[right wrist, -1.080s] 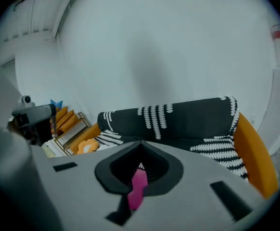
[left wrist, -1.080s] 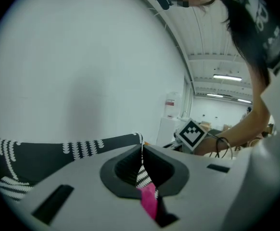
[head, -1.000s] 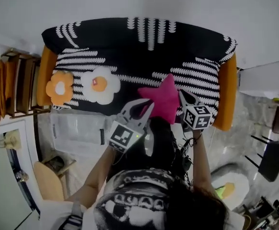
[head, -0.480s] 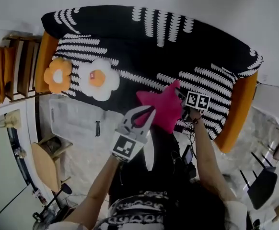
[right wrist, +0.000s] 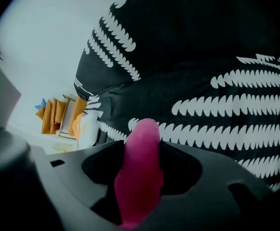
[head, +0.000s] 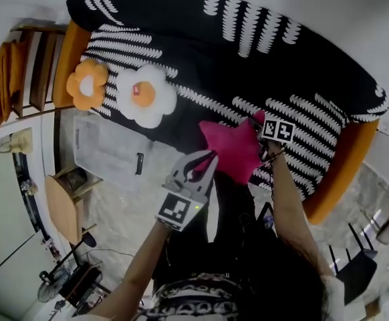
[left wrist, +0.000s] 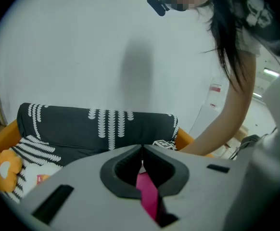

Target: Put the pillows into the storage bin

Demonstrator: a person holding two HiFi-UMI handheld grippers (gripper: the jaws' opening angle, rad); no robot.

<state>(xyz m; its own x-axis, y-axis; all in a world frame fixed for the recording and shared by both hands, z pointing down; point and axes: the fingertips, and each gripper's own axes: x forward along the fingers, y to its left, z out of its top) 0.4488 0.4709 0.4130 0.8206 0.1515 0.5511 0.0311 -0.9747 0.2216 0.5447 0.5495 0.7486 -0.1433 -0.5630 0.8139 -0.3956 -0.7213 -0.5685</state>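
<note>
A pink star pillow hangs over the front edge of the black-and-white sofa, between my two grippers. My left gripper is shut on the star's left point, and pink cloth shows pinched between its jaws. My right gripper is at the star's right point; its jaws have just been opening, and the plump pink point still lies between them. An orange flower pillow and a white flower pillow lie on the seat at the left. The clear storage bin stands on the floor below them.
A wooden shelf with orange cushions stands left of the sofa. A wooden stool and a fan are on the floor at the lower left. The person's legs are right below the star. The sofa has orange arms.
Both grippers and the star pillow have come down toward the sofa's front edge. The head view has swung, so the sofa now slants to the upper right.
</note>
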